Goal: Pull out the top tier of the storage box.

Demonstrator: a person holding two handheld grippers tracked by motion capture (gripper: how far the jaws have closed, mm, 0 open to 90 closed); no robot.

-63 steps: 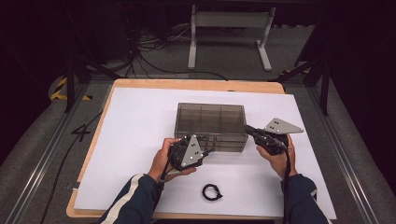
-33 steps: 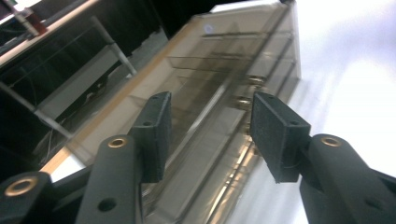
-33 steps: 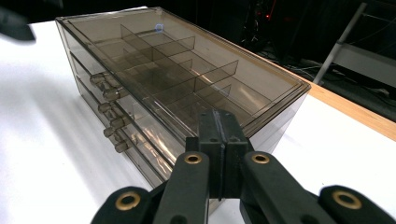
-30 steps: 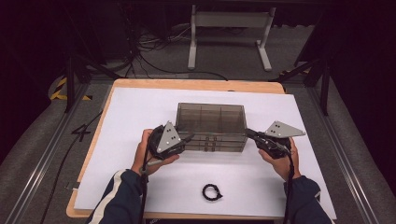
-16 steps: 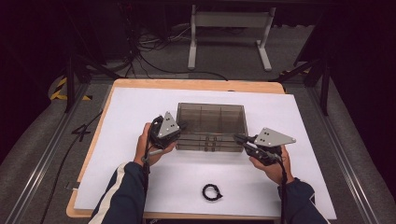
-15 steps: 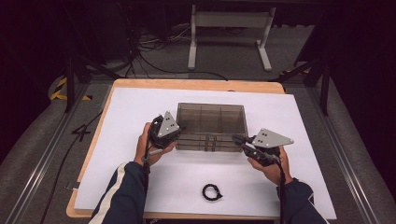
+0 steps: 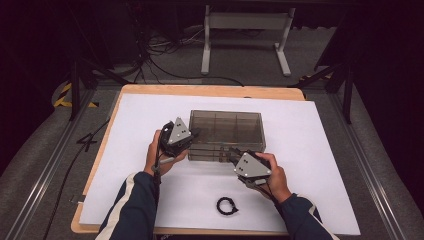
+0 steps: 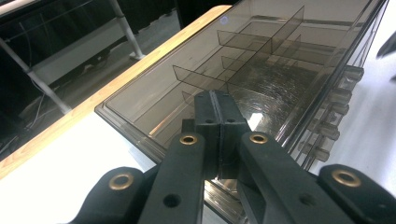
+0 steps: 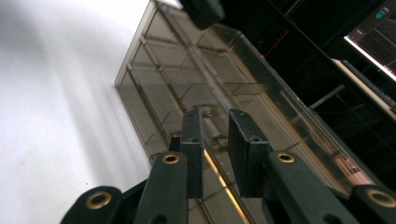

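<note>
White paper covers my desk (image 7: 320, 150); on it the smoky plastic divider box (image 7: 226, 135) sits mid-desk. My left gripper (image 8: 218, 116) is clamped tight on its left end wall. My right gripper (image 9: 217, 135), jaws just opening, straddles the front latch. A black ring (image 7: 226, 205) lies nearer me.

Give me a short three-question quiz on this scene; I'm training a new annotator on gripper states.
1. True or false: the left gripper has its jaws closed together at the organiser box.
2. What lies on the white sheet nearest the person? A) scissors B) a black ring C) a cup
3. The right gripper, whose jaws have just been opening, points at which side of the box in the high view?

Key: 1 true; 2 B; 3 the near, latch side.
</note>
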